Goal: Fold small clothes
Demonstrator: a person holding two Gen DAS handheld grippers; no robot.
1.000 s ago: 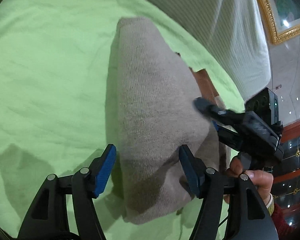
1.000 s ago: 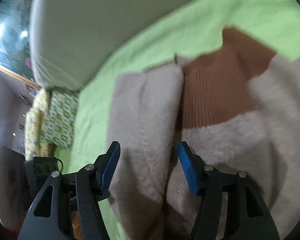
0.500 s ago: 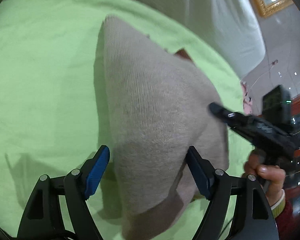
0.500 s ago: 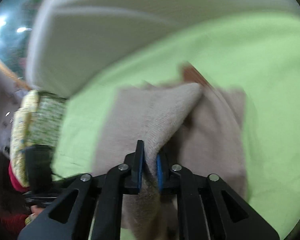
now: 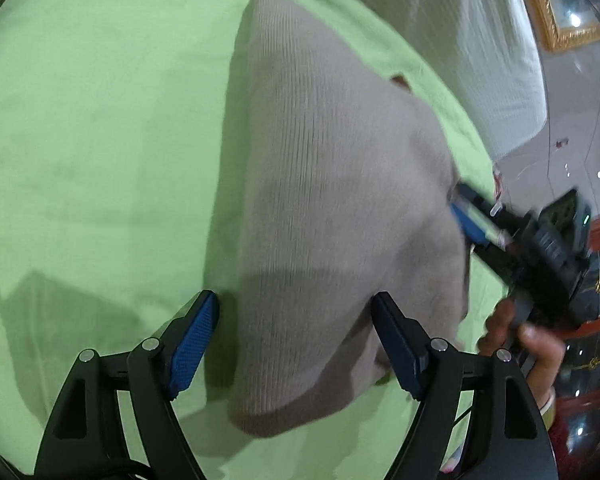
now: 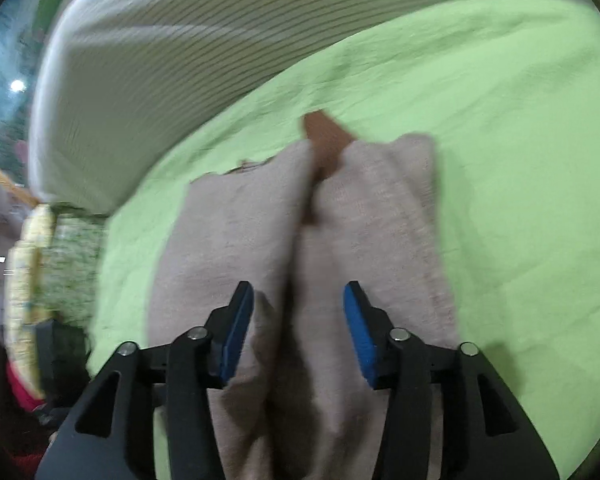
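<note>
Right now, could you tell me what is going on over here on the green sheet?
A person with a gripper in each hand is folding a small beige sweater on the green sheet. Both sides are folded to the middle, with a brown part showing at the far end. The right gripper and left gripper are both open above the fabric, holding nothing.

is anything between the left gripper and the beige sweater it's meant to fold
Nothing visible is. The beige knitted sweater lies on the green bedsheet directly ahead of the open left gripper, its near part between the blue pads. The right gripper sits at the sweater's right edge, off that path.
</note>
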